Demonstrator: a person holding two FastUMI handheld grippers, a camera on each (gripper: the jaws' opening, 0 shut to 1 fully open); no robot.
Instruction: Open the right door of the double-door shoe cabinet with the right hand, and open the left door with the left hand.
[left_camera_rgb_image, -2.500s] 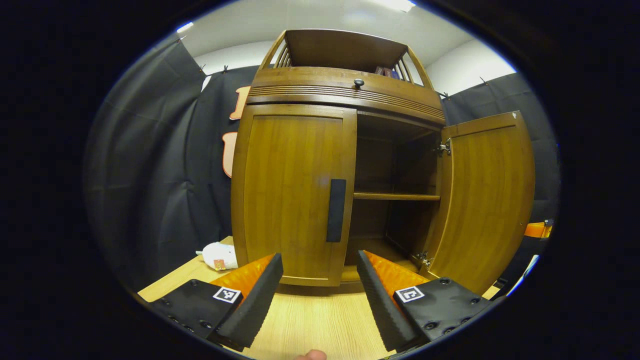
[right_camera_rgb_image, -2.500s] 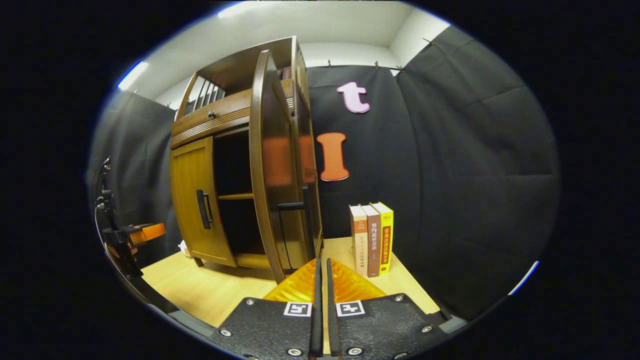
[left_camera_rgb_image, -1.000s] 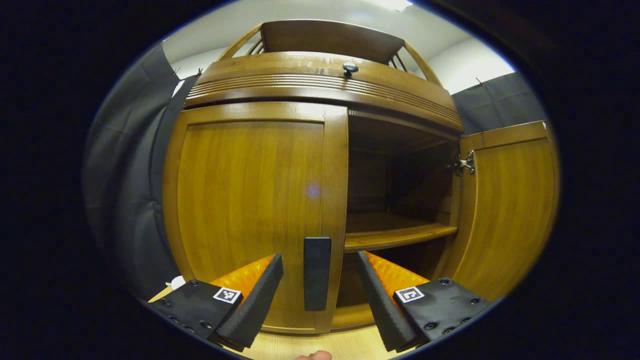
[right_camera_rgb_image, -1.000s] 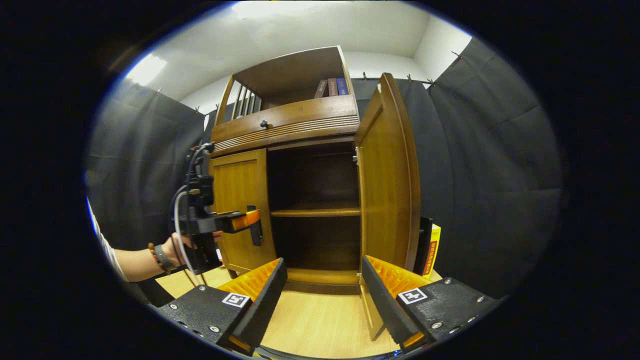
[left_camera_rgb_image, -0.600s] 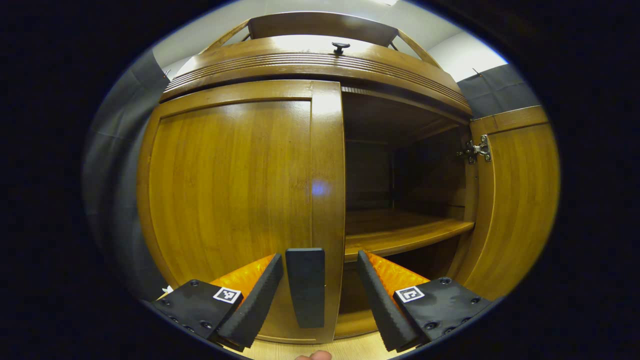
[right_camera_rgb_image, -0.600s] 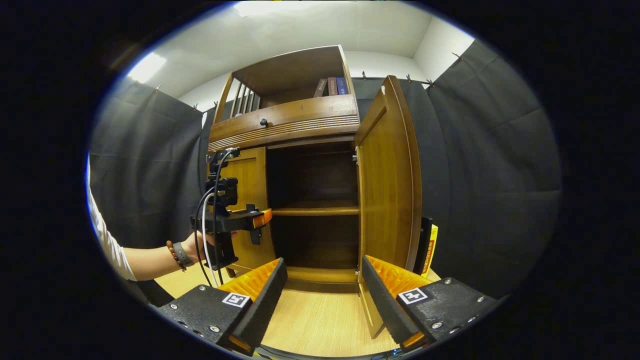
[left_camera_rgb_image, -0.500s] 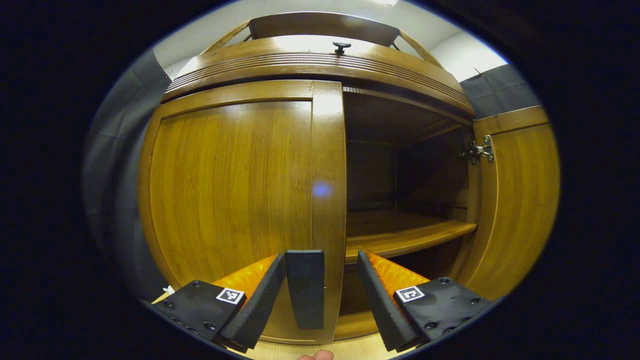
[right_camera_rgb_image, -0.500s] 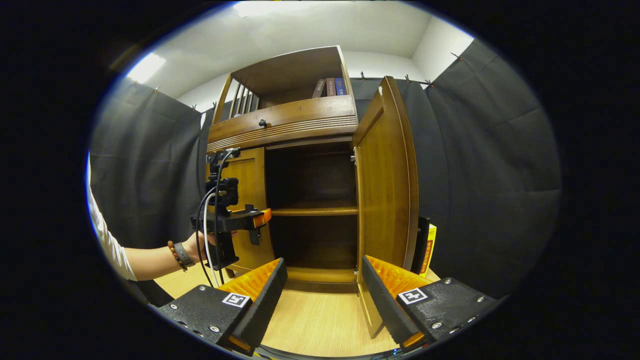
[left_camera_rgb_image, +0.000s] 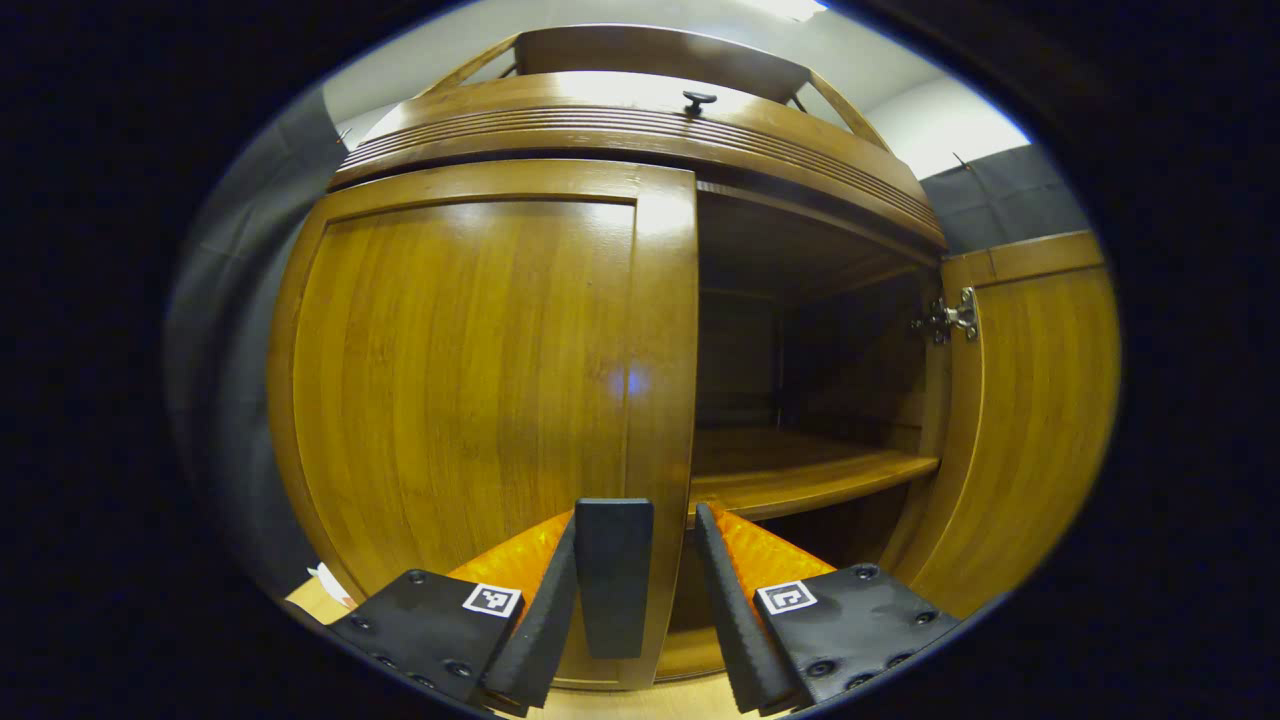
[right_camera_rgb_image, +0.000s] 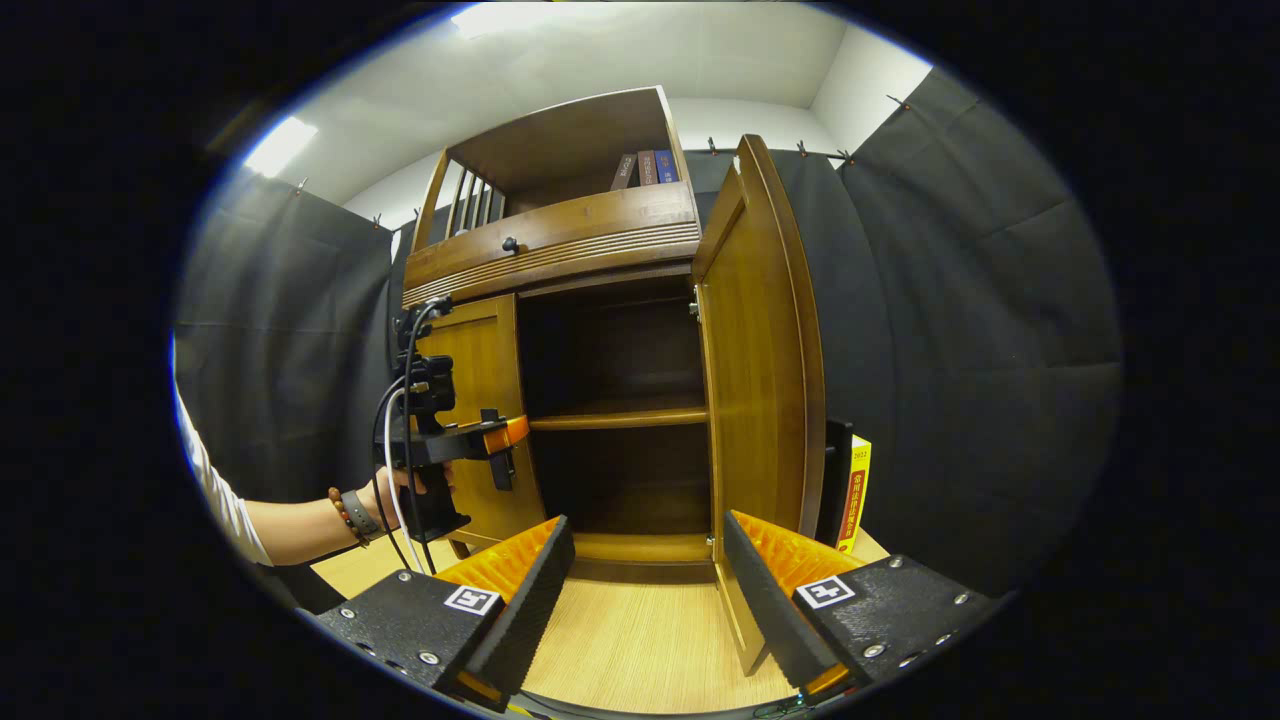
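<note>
The wooden shoe cabinet's left door (left_camera_rgb_image: 460, 370) stands closed, and its right door (left_camera_rgb_image: 1020, 420) is swung wide open. My left gripper (left_camera_rgb_image: 635, 512) straddles the left door's black vertical handle (left_camera_rgb_image: 612, 575). One finger lies against the handle's left side. A strip of door shows between the other finger and the handle. In the right gripper view a hand (right_camera_rgb_image: 400, 490) holds that left gripper (right_camera_rgb_image: 500, 440) at the closed left door (right_camera_rgb_image: 480, 420). My right gripper (right_camera_rgb_image: 645, 600) hangs open and empty, back from the cabinet, near the open right door (right_camera_rgb_image: 760, 380).
Inside the open half is a bare shelf (right_camera_rgb_image: 620, 418). A drawer knob (right_camera_rgb_image: 509, 243) sits above the doors, and books (right_camera_rgb_image: 645, 168) stand on the top shelf. A yellow book (right_camera_rgb_image: 855, 490) stands behind the right door. The cabinet rests on a light wooden table (right_camera_rgb_image: 640, 640).
My left gripper came up to the left door's handle and its fingers narrowed around it. My right gripper let go of the right door's handle, opened and drew back. The left door stays closed.
</note>
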